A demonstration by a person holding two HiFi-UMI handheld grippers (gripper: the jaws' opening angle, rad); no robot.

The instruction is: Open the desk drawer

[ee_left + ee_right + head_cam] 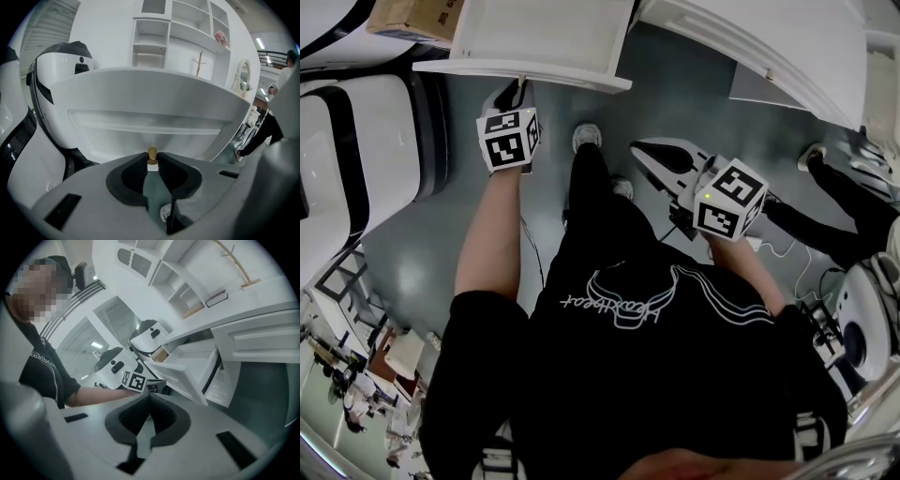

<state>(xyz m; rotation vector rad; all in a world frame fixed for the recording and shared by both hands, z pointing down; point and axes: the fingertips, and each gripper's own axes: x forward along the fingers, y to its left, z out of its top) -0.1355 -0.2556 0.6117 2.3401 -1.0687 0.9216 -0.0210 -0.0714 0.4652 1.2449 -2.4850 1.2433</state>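
Note:
The white desk drawer (546,37) stands pulled out from the desk, its front panel (150,123) filling the left gripper view. A small brass knob (152,152) sits in the middle of that panel. My left gripper (152,160) is shut on the knob, its dark pads pinching it from both sides. In the head view the left gripper (517,94) reaches up to the drawer's front edge. My right gripper (664,157) hangs off to the right over the floor, away from the drawer. Its jaws (149,397) are shut with nothing between them.
A white, black-trimmed chair (356,141) stands at the left, a cardboard box (412,17) beyond it. The white desk (769,47) runs across the upper right. Another person's legs (848,211) are at the right. White shelves (180,28) rise behind the desk.

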